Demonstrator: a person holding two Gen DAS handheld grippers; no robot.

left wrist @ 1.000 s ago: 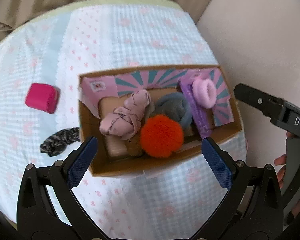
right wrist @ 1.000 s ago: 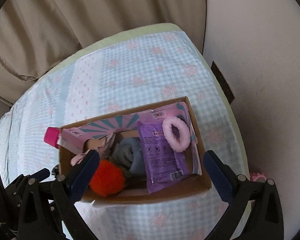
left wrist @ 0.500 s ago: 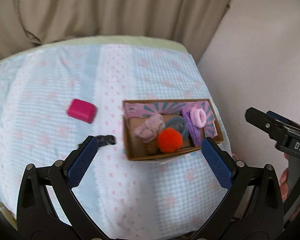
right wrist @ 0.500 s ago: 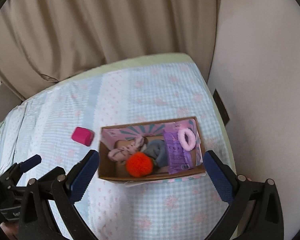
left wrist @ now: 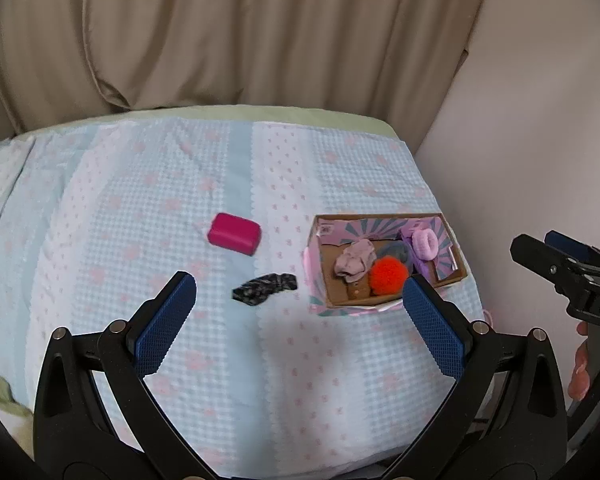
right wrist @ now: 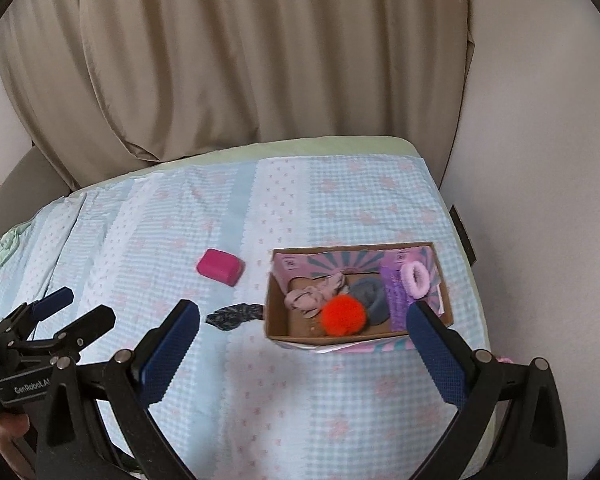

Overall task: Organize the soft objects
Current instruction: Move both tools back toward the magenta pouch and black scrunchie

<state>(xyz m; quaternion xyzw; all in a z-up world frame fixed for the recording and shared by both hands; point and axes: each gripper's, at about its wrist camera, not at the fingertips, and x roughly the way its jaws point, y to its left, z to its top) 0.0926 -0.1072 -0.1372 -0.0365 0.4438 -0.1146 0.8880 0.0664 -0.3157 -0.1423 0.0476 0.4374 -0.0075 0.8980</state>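
Left wrist view
Left hand-held gripper: released, blue pads wide apart, nothing between them, held above the near part of the bed
Bed: covered with a pale blue and pink checked cloth; beige curtain behind it
Cardboard box: open, near the bed's right edge, printed pink and teal on its inner walls
Box contents: orange pom-pom at the front; pale pink cloth bundle just left of it; grey soft item behind; pink fluffy ring resting on a purple packet at the right end
Magenta block: on the cloth, left of the box and apart from it
Dark patterned scrunchie: on the cloth, between the magenta block and the box, nearer the camera
Right hand-held gripper: at the right edge, held by a hand; from here its opening cannot be told

Right wrist view
Right hand-held gripper: released, pads wide apart, empty
Cardboard box: ahead between the pads, same contents seen; orange pom-pom at its front
Magenta block: left of the box
Dark patterned scrunchie: just beside the box's left wall
Left hand-held gripper: at lower left, fingers parted, empty
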